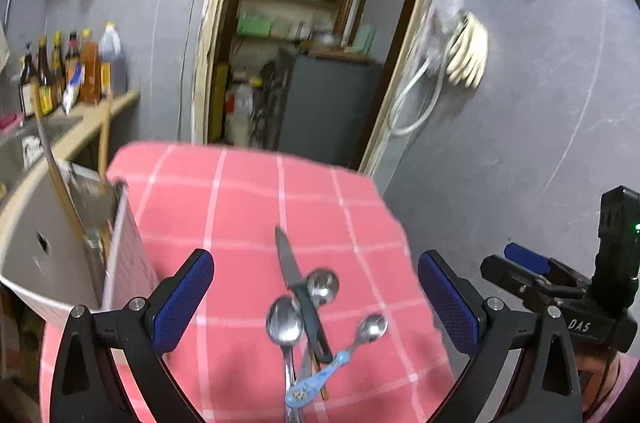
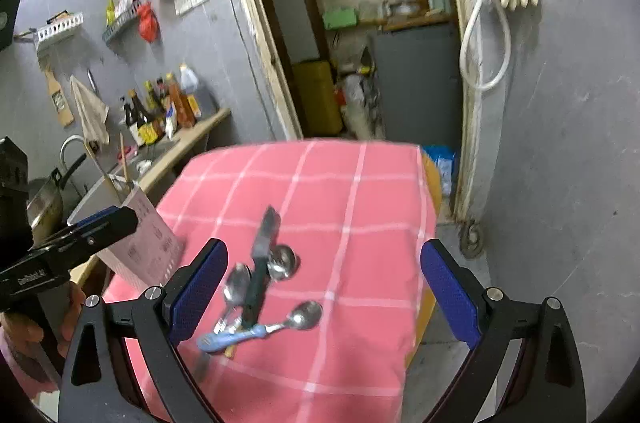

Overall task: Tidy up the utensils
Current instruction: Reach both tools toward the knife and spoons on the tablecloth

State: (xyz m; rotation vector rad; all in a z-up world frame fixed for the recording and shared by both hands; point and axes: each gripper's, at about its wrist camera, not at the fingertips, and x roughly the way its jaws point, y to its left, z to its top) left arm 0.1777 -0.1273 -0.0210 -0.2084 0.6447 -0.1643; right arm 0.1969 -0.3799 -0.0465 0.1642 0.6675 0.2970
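Observation:
A pile of utensils lies on the pink checked cloth (image 1: 248, 207): a black-handled knife (image 1: 298, 287), two steel spoons (image 1: 285, 323) and a small spoon with a blue handle (image 1: 340, 359). In the right wrist view the knife (image 2: 260, 263) and the blue-handled spoon (image 2: 264, 329) lie between the fingers. My left gripper (image 1: 316, 295) is open above the pile and holds nothing. My right gripper (image 2: 324, 287) is open above the pile and holds nothing. A white holder box (image 1: 60, 243) with chopsticks in it stands at the cloth's left edge; it also shows in the right wrist view (image 2: 140, 239).
A counter (image 1: 100, 115) with sauce bottles (image 1: 68, 71) and a sink runs along the left wall. An open doorway (image 1: 304, 35) with shelves and a grey cabinet is behind the table. Gloves (image 1: 468, 51) and a hose hang on the right wall.

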